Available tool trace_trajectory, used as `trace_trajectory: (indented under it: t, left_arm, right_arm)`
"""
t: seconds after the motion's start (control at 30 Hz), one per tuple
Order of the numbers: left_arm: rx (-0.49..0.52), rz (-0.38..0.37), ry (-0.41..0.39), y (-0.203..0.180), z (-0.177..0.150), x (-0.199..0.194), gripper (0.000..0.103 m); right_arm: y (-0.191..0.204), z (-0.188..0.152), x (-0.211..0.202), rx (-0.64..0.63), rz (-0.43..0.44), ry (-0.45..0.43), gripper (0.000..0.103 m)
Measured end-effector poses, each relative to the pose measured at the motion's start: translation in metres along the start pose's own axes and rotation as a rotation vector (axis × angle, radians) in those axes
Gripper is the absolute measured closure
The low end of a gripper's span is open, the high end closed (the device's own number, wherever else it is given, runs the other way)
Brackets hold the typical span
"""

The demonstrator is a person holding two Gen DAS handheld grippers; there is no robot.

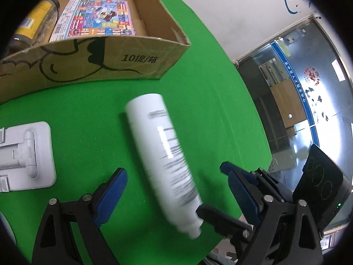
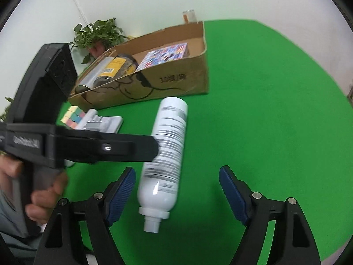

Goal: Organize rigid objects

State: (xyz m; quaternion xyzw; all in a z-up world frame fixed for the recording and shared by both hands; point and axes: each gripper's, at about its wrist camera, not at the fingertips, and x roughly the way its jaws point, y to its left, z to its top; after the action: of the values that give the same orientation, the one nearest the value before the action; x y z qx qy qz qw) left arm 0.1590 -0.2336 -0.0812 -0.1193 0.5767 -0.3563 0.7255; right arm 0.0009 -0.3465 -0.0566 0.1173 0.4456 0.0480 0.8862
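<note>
A white bottle with small grey print lies on the green cloth, its neck toward me. My left gripper is open and straddles its lower half, and neither blue pad touches it. In the right wrist view the same bottle lies between the fingers of my open right gripper, nearer the left pad. A black finger of the left gripper reaches in from the left and overlaps the bottle's side. A finger of the right gripper sits by the bottle's neck.
An open cardboard box stands behind the bottle and holds a yellow-labelled jar and a colourful flat pack. A grey stand and a colour cube lie to the left. The cloth's edge runs along the right.
</note>
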Motion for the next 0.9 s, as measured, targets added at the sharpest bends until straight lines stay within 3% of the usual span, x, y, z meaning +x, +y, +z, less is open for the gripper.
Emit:
trace_trajectory:
  t: [0.07, 0.13, 0.2, 0.27, 0.33, 0.63, 0.9]
  left_arm:
    - [-0.004, 0.023, 0.022, 0.001, 0.001, 0.004, 0.018]
    - [-0.020, 0.074, 0.046, 0.006, -0.001, 0.010, 0.027]
    - [-0.045, 0.075, 0.044, 0.015, -0.006, 0.009, 0.035]
    - [-0.062, 0.083, 0.048, 0.019, -0.006, 0.007, 0.045]
    - [-0.070, 0.100, 0.047, 0.022, -0.007, 0.006, 0.055]
    - [-0.067, 0.109, 0.018, 0.019, -0.008, 0.001, 0.056]
    - [0.016, 0.124, -0.135, -0.011, 0.009, -0.059, 0.057]
  right_arm:
    - [0.002, 0.000, 0.009, 0.011, 0.038, 0.040, 0.035]
    - [0.009, 0.000, 0.020, 0.022, 0.089, 0.078, 0.039]
    - [0.020, 0.000, 0.031, 0.025, 0.130, 0.109, 0.047]
    - [0.032, 0.001, 0.042, 0.013, 0.135, 0.139, 0.056]
    - [0.040, 0.001, 0.052, 0.023, 0.119, 0.157, 0.056]
    - [0.047, 0.004, 0.052, -0.005, 0.084, 0.144, 0.058]
    - [0.071, 0.039, 0.010, -0.073, 0.068, -0.010, 0.058]
